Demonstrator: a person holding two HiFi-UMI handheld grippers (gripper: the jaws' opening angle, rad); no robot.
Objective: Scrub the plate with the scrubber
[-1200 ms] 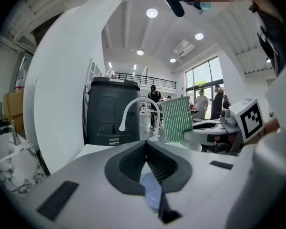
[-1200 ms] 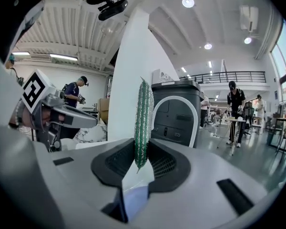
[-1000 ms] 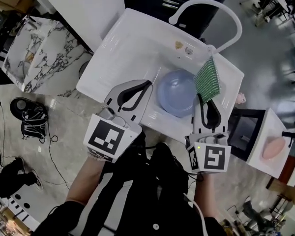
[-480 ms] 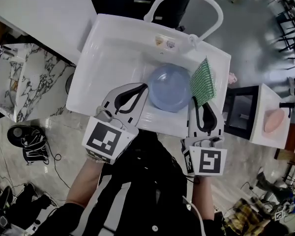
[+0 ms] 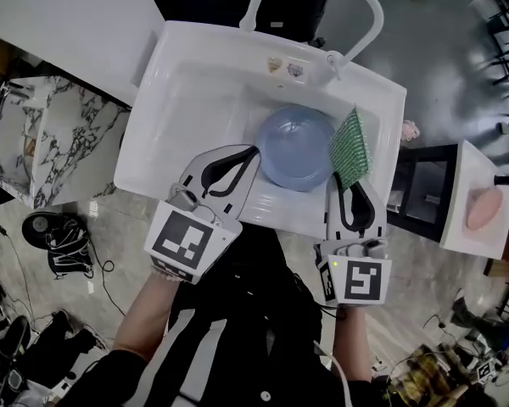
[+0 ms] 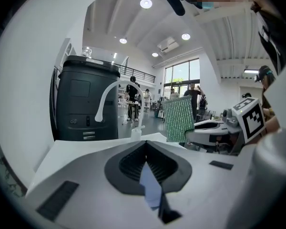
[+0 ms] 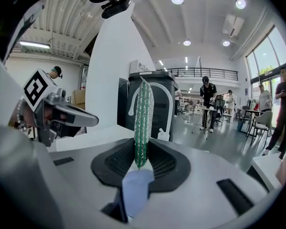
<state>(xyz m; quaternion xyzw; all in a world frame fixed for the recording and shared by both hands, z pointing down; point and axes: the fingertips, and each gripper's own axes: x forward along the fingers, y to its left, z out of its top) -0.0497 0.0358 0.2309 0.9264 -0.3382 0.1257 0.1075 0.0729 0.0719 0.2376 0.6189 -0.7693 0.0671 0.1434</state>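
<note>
Right gripper (image 5: 351, 179) is clamped on the green mesh scrubber (image 5: 350, 145); its own view shows the pad pinched by its lower end, standing edge-on out of the closed jaws. Left gripper (image 5: 251, 153) is closed too, jaws together with nothing between them. Pale blue plate (image 5: 295, 147) lies flat in the white sink (image 5: 195, 91), in front of the arched faucet (image 5: 369, 11). Taking the plate as reference: the scrubber sits just off the plate's right rim, its long axis running along that rim with the free end toward the faucet. Whether it overlaps the rim or hangs above it, the head view does not settle. Right gripper body is at the plate's near-right; left gripper's tips are at the plate's near-left rim, contact not resolvable. So the plate lies to the left of the scrubber and slightly ahead of the right gripper's tips. Judgement: scrubbing not yet begun, since the pad's face is not on the plate. The coming move turns on that sideways offset. The right hand carries the pad and should shift left toward plate centre, tipping the pad so its broad face, not its edge, meets the surface. Left gripper is placed to steady the left rim; the smooth basin may let the plate skate.
</note>
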